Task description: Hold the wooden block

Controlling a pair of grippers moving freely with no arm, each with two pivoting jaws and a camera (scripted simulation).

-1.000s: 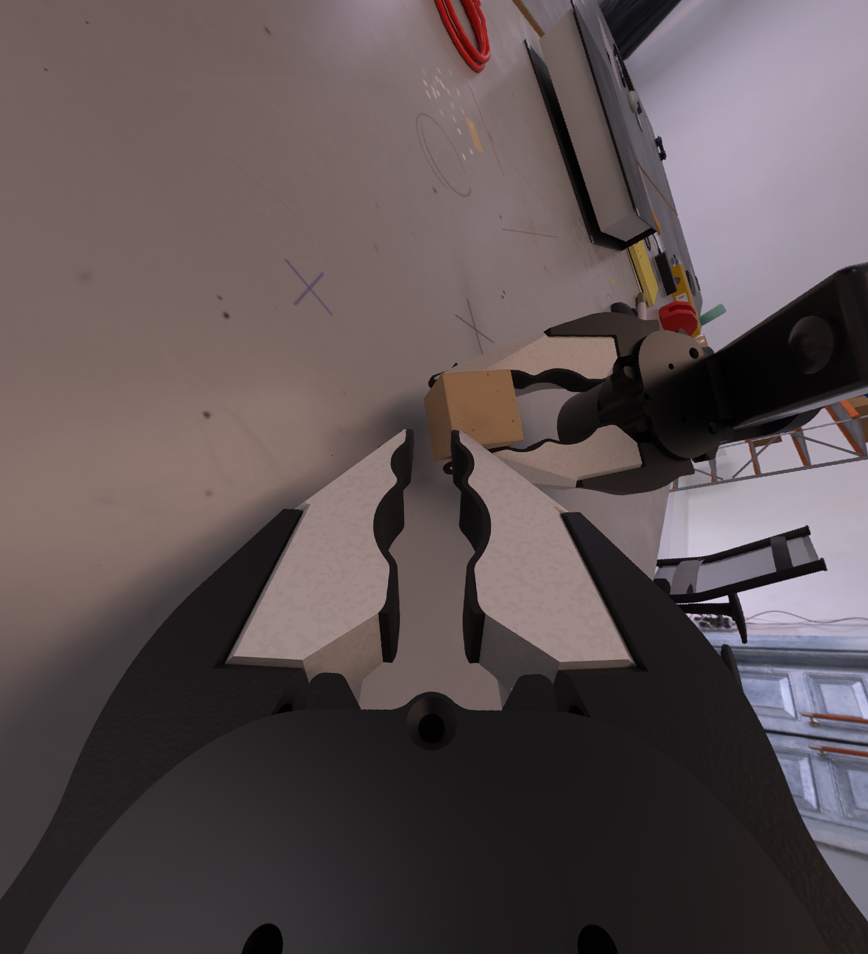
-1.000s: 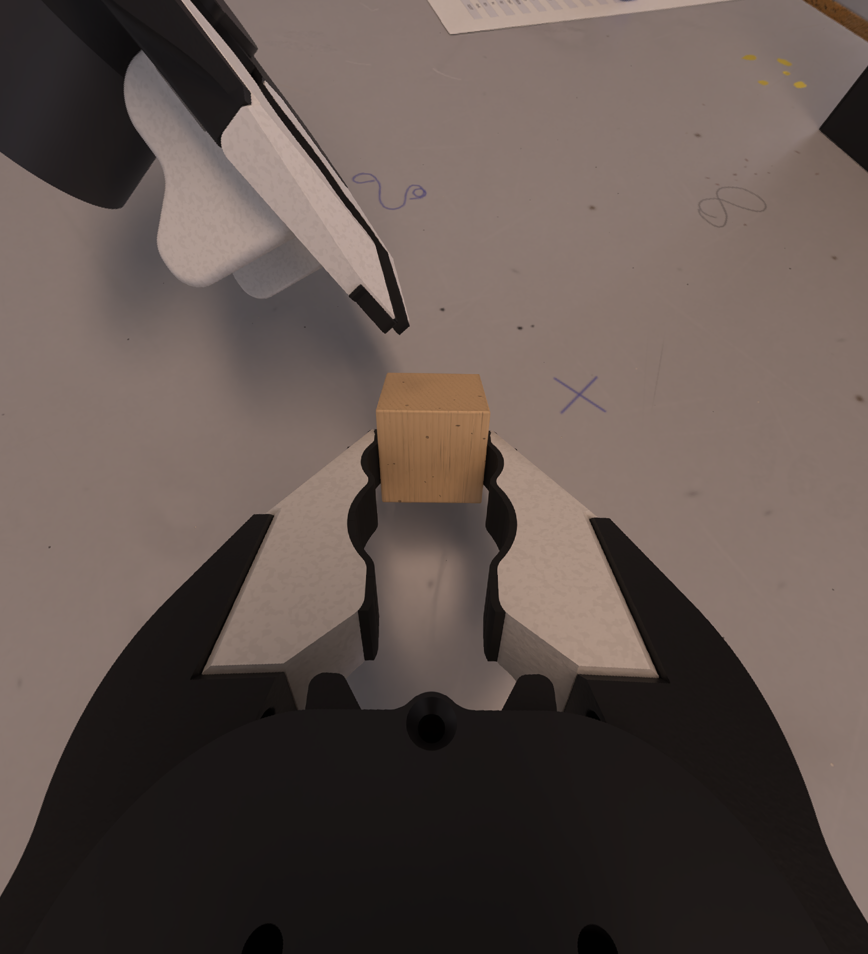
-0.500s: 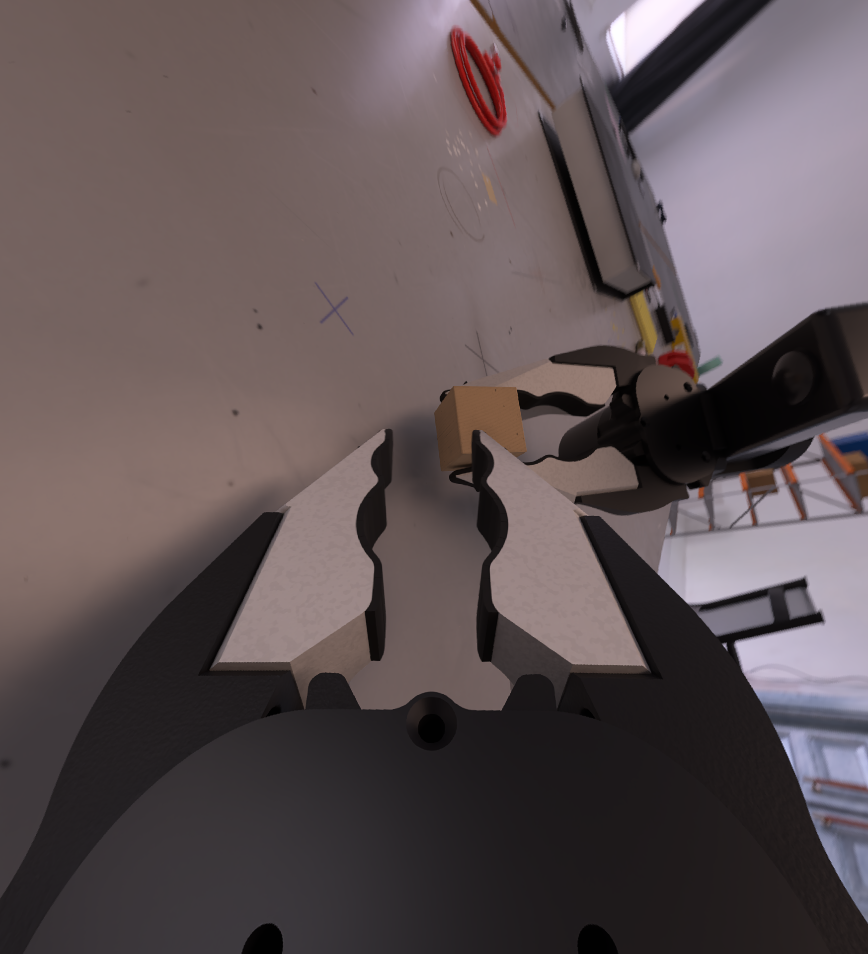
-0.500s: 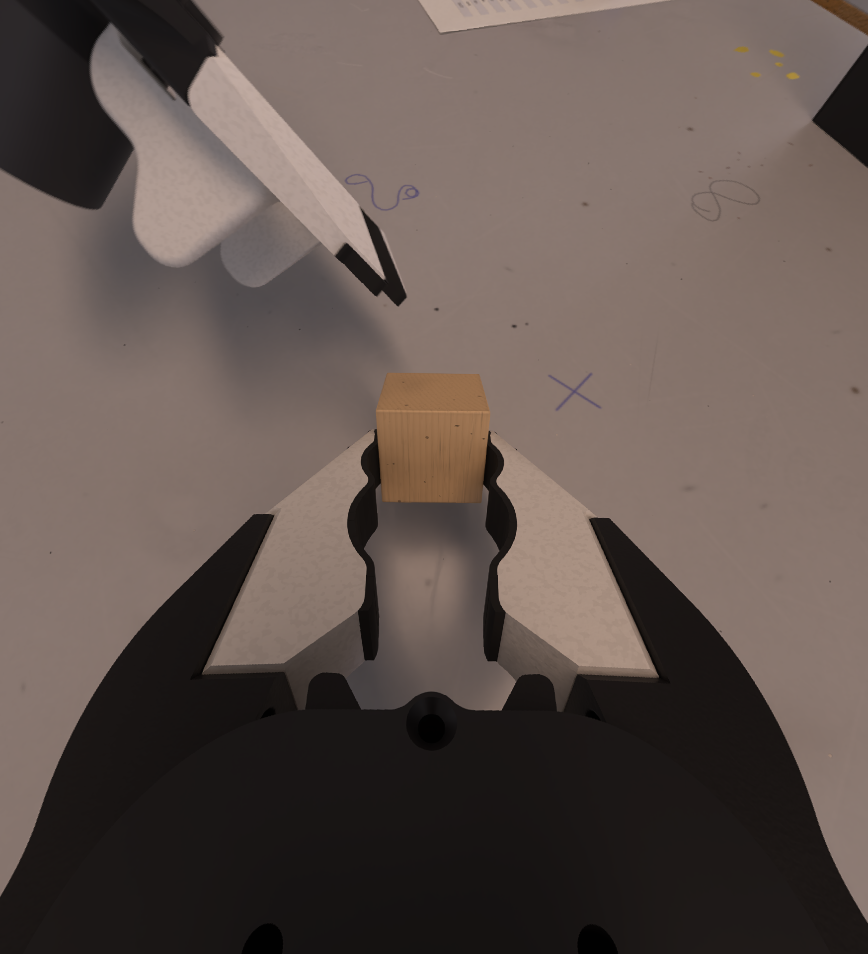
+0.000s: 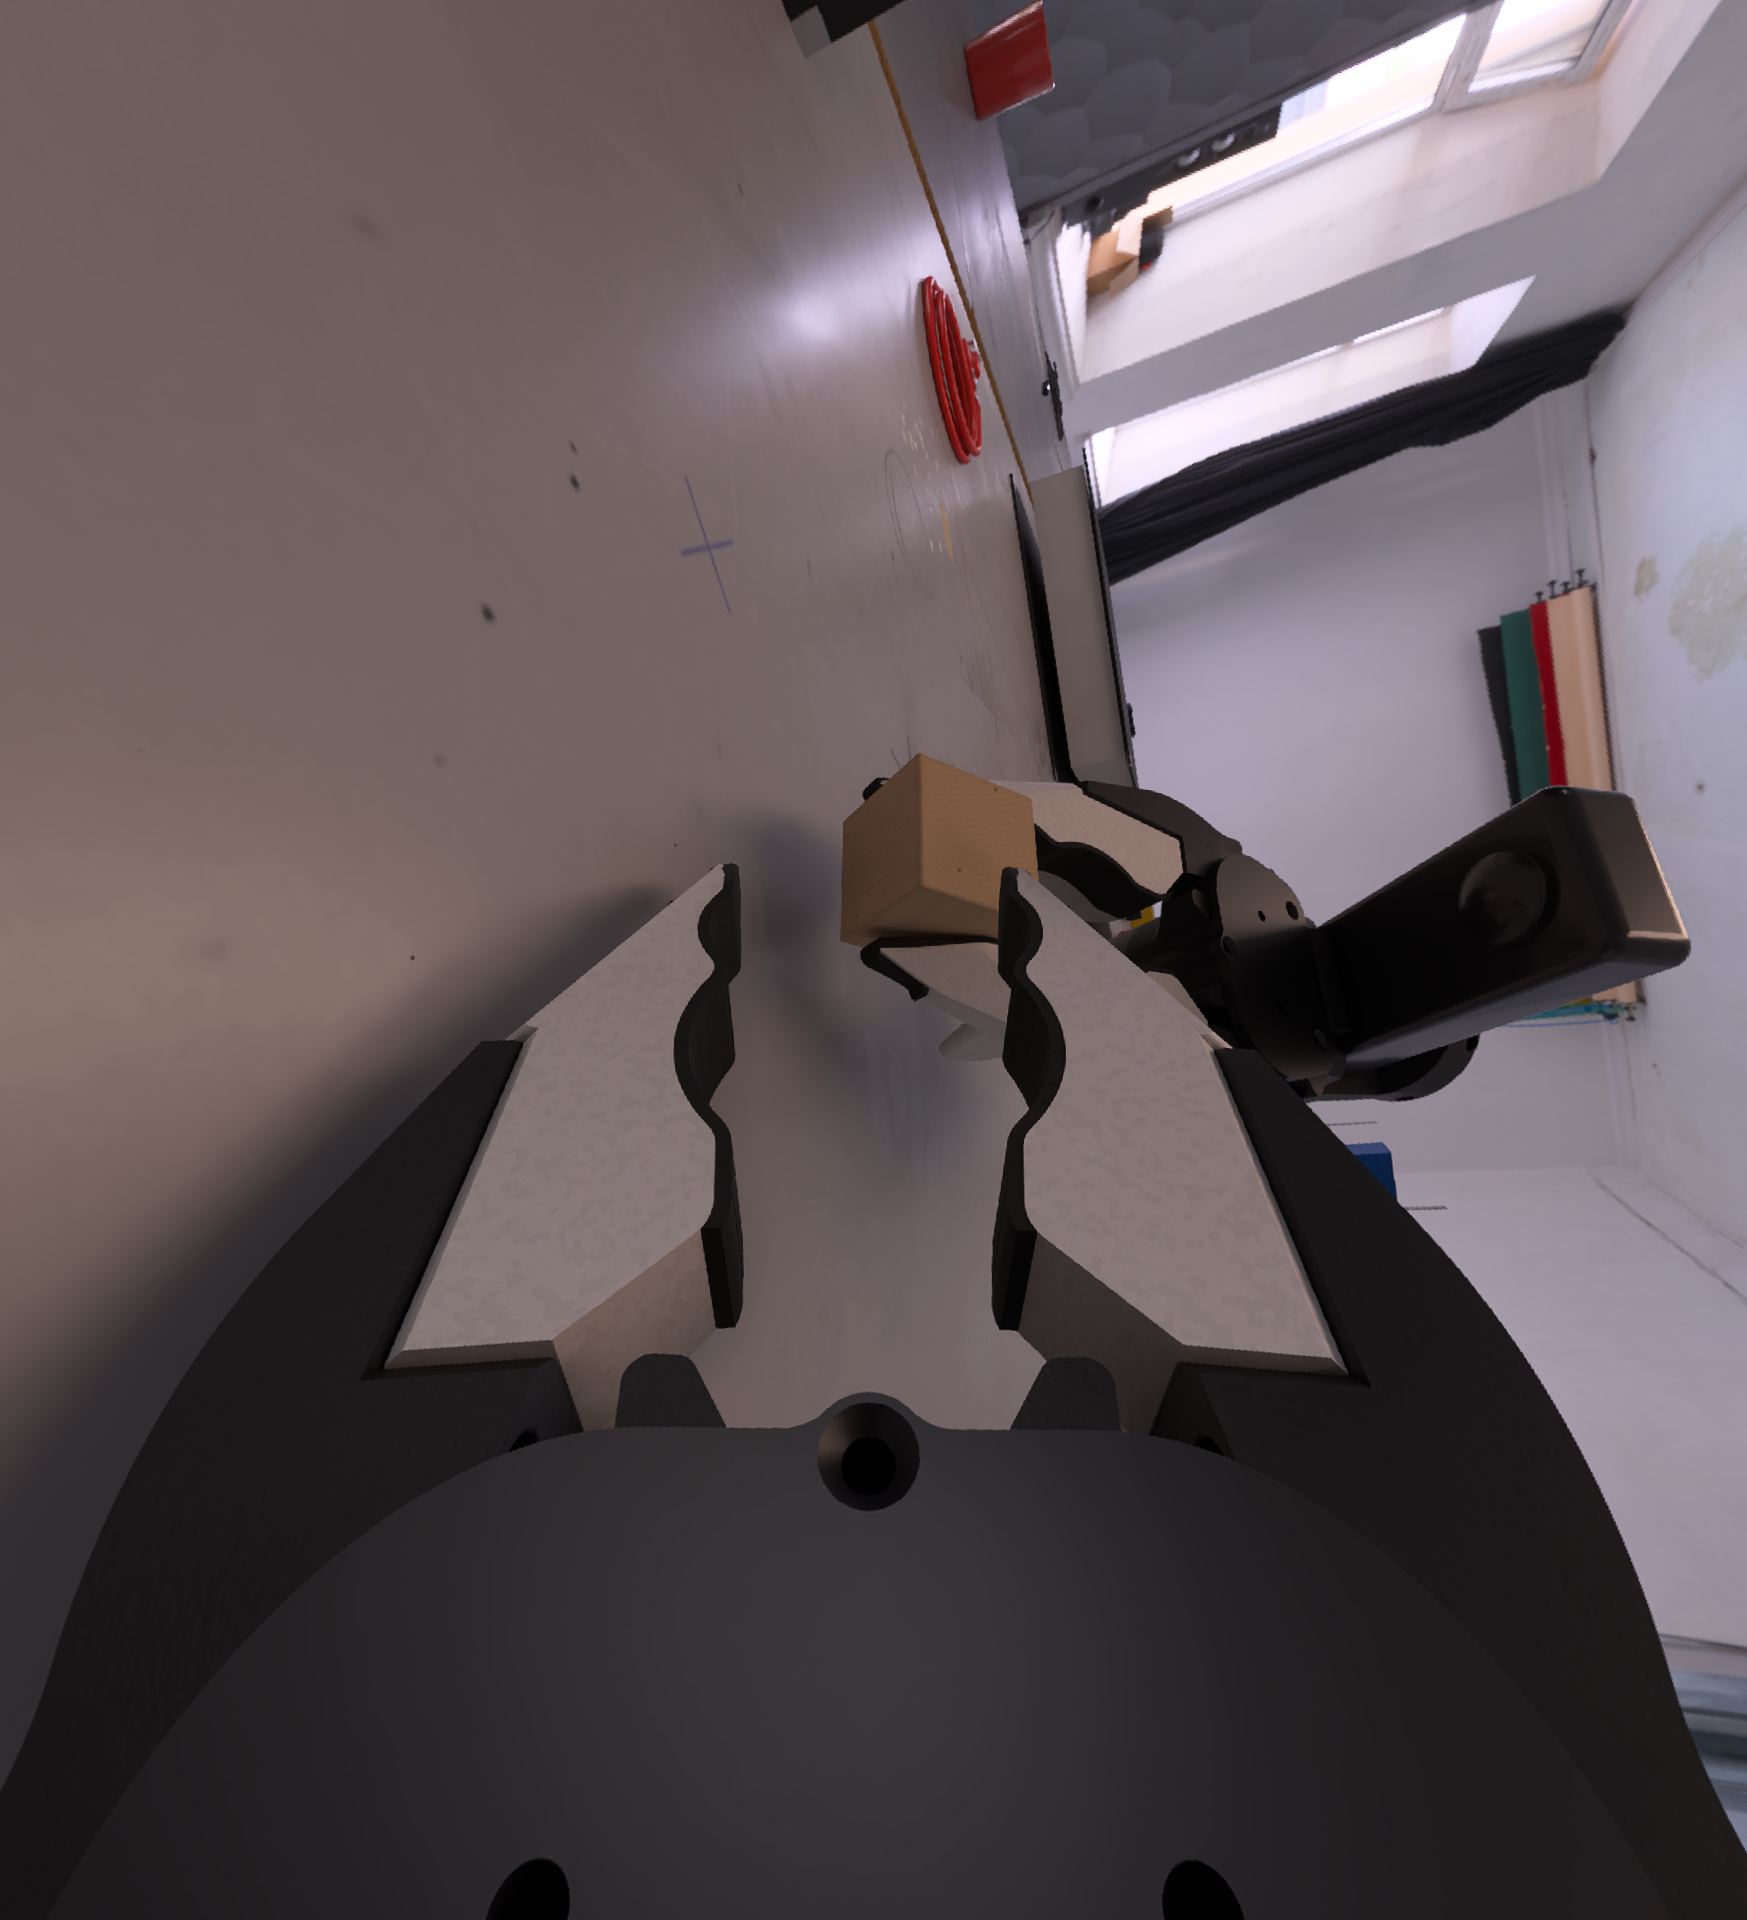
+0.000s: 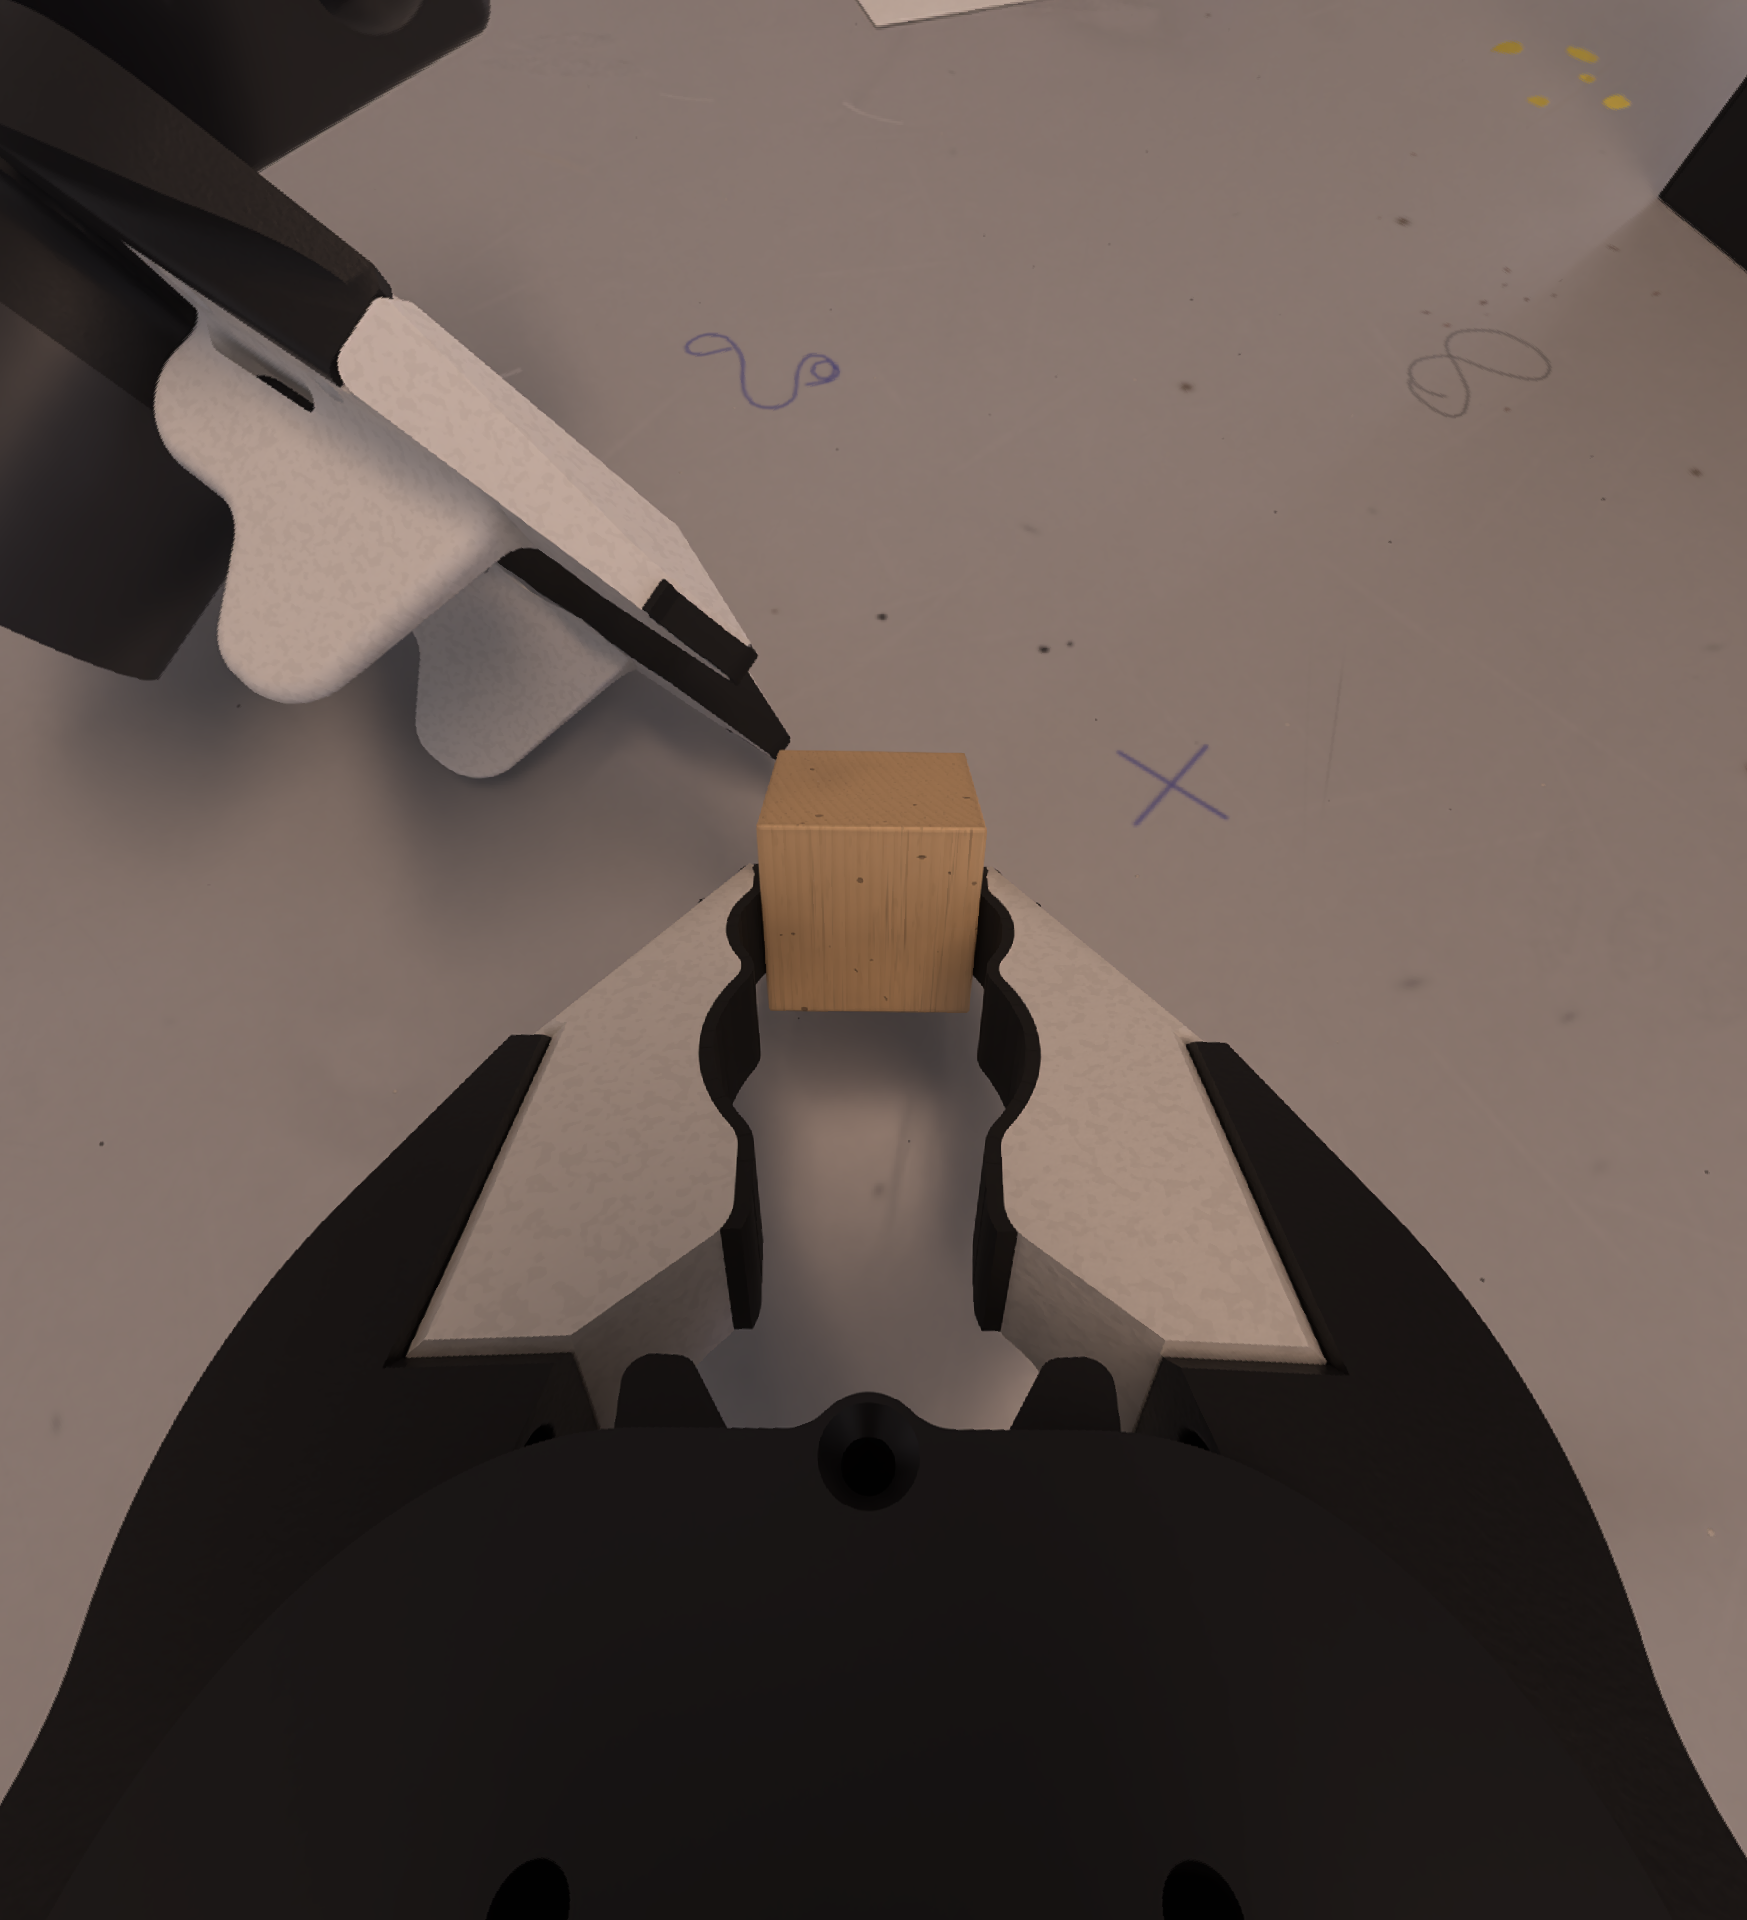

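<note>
- The right gripper (image 6: 869, 894) clamps the wooden block (image 6: 869, 883) between its fingertips, above the grey table (image 6: 1264, 582)
- The left gripper (image 5: 869, 894) has its fingers spread apart and empty, its tips just beside the block's upper left corner
- A blue cross mark (image 6: 1172, 784) lies near the block on the right

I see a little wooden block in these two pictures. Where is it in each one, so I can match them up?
Left wrist view: the wooden block sits just above centre, beyond the open left gripper, clamped by the right gripper.
Right wrist view: the wooden block is at centre, between the right gripper's fingertips.
Shared landmark: the blue cross drawn on the table.
</note>
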